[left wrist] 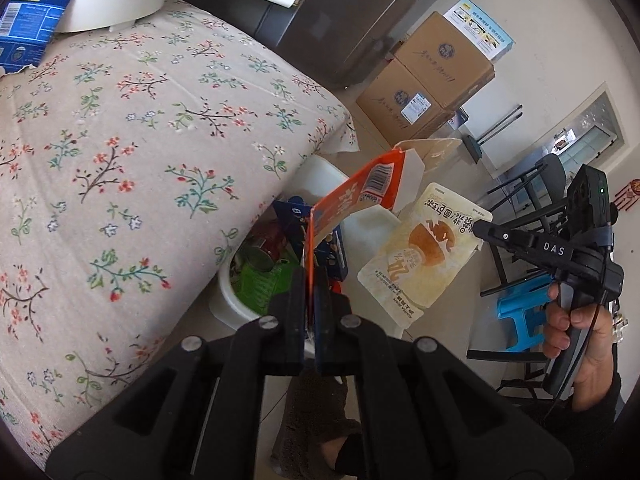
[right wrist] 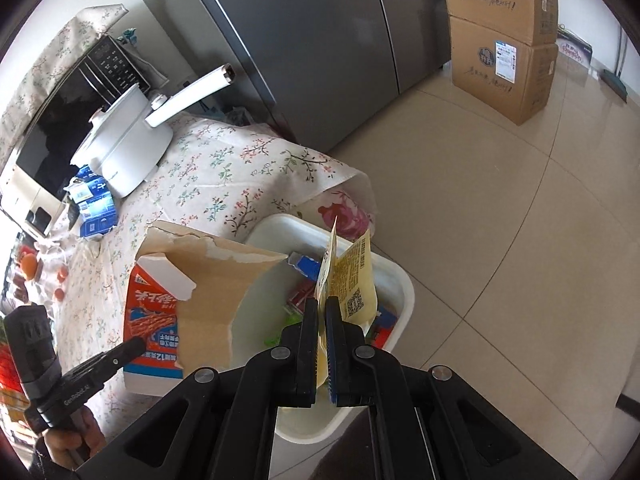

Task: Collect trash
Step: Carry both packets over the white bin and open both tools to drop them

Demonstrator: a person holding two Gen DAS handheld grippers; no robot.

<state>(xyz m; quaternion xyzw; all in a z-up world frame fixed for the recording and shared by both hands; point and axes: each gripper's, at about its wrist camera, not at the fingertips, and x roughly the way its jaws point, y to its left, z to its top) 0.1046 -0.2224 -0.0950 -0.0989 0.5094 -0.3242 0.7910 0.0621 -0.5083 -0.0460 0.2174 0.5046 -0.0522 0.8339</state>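
Left wrist view: left gripper [left wrist: 309, 280] jaws clamp the torn orange carton [left wrist: 352, 196], held over the white bin [left wrist: 228, 300] beside the floral-clothed surface [left wrist: 120, 160].
Right wrist view: right gripper [right wrist: 322, 308] jaws pinch the yellow wrapper [right wrist: 354, 276] above that bin.

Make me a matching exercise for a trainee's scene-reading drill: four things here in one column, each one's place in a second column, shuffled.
Things:
1. torn orange cardboard carton
2. pale yellow plastic snack pouch
3. white pot with a long handle
4. white plastic bin

Places:
A. on the floral tablecloth
B. on the floor beside the table
C. clamped in the left tool
D. clamped in the right tool

Pairs: 1-C, 2-D, 3-A, 4-B
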